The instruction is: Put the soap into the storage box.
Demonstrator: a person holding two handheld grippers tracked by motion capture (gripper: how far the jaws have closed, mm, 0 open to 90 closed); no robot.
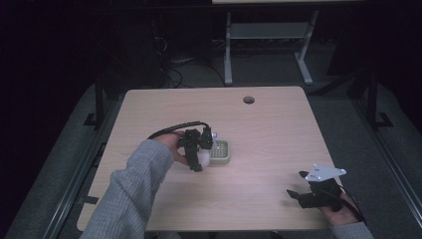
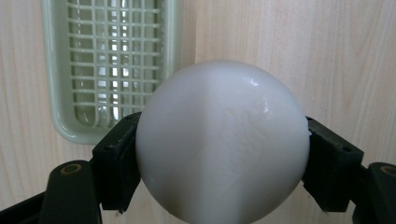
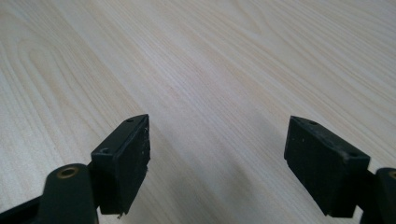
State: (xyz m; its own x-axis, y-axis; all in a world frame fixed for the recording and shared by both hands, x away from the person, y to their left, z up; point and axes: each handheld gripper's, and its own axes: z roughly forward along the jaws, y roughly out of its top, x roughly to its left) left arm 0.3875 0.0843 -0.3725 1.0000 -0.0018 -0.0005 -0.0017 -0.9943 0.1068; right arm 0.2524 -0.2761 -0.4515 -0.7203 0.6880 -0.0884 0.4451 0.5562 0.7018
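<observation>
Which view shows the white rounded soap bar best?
The left gripper view: the white rounded soap bar sits large and sharp, clamped in the left claw, faint embossing visible. The high view gives just a small white patch under that claw. The right gripper view shows bare wooden table.

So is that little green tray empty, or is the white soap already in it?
Empty. The green tray shows only its bare grid, and the white soap is outside it, clamped in the left gripper above the table.
</observation>
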